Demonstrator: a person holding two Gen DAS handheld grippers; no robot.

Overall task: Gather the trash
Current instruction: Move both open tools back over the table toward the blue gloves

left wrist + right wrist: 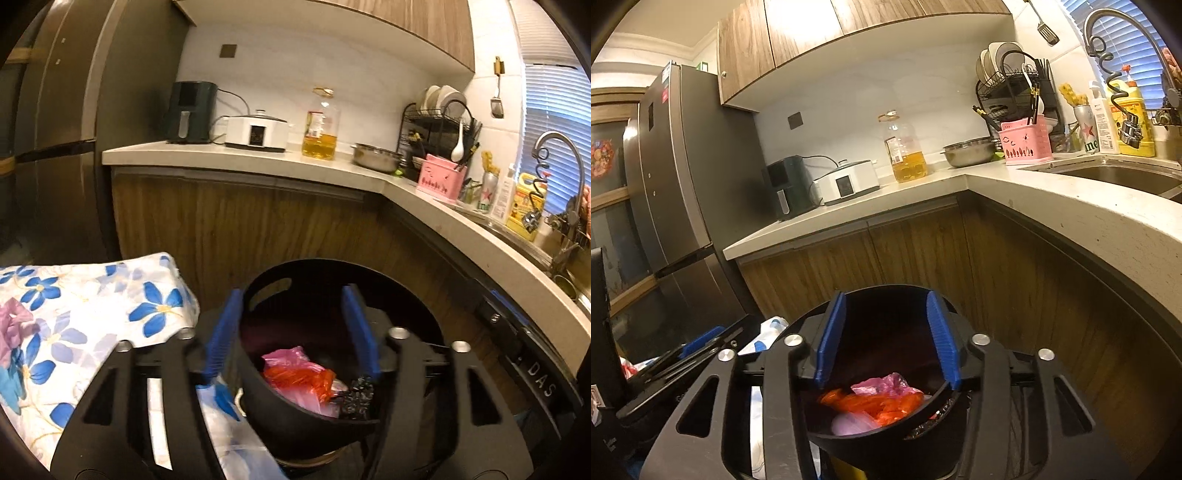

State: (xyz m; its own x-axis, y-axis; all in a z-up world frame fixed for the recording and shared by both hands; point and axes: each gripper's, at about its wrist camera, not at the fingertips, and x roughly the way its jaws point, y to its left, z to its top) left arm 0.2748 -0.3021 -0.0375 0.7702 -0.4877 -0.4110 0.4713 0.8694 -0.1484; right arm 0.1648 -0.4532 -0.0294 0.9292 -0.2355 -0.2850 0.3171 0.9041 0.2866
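Observation:
A black round bin sits low in front of the wooden cabinets. Inside it lie a pink plastic bag, an orange bag and a crinkled black wrapper. My left gripper hangs open over the bin's mouth, its blue pads apart with nothing between them. The right wrist view shows the same bin with the pink bag and orange bag. My right gripper is open above it and holds nothing. The left gripper's fingers show at the left.
A blue-flowered cloth lies left of the bin. The L-shaped counter carries an air fryer, a white cooker, an oil bottle, a steel bowl and a pink caddy. The sink is on the right and a fridge on the left.

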